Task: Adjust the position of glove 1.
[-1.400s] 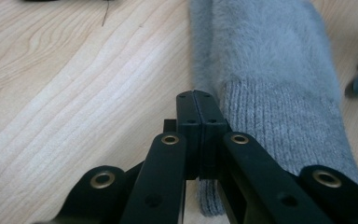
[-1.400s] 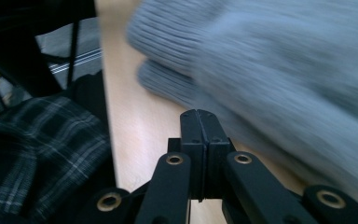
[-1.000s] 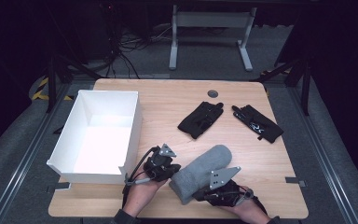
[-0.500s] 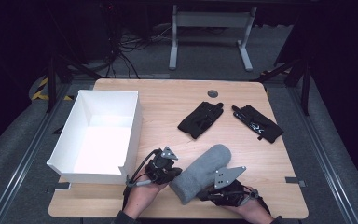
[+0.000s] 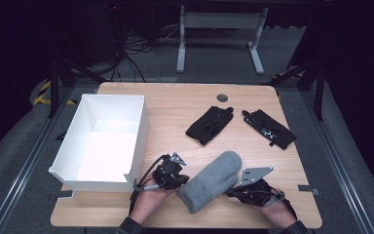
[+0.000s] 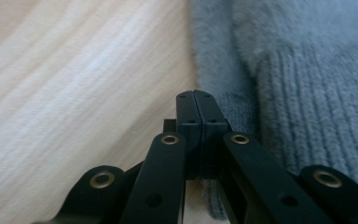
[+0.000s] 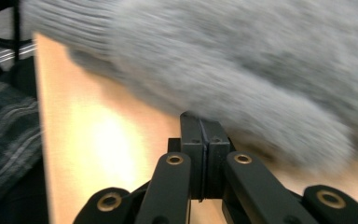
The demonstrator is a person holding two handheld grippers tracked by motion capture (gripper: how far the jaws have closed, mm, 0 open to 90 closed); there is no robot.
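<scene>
A grey knitted mitten (image 5: 213, 180) lies near the table's front edge, cuff toward the person. My left gripper (image 5: 181, 181) sits at the cuff's left side, jaws shut. In the left gripper view the shut jaws (image 6: 196, 96) rest on the wood beside the ribbed cuff (image 6: 307, 116), with no fabric between them. My right gripper (image 5: 232, 191) is at the mitten's right edge under its grey plate. In the right gripper view its jaws (image 7: 200, 123) are pressed together just short of the fuzzy mitten (image 7: 242, 70).
A white open box (image 5: 104, 141) stands at the left of the table. Two black gloves lie at the back right, one (image 5: 209, 124) nearer the middle and one (image 5: 269, 128) further right. A round cable hole (image 5: 222, 98) is in the far edge.
The right gripper has shifted right along the mitten's edge. The left gripper has edged slightly toward the cuff. The mitten has stayed in place.
</scene>
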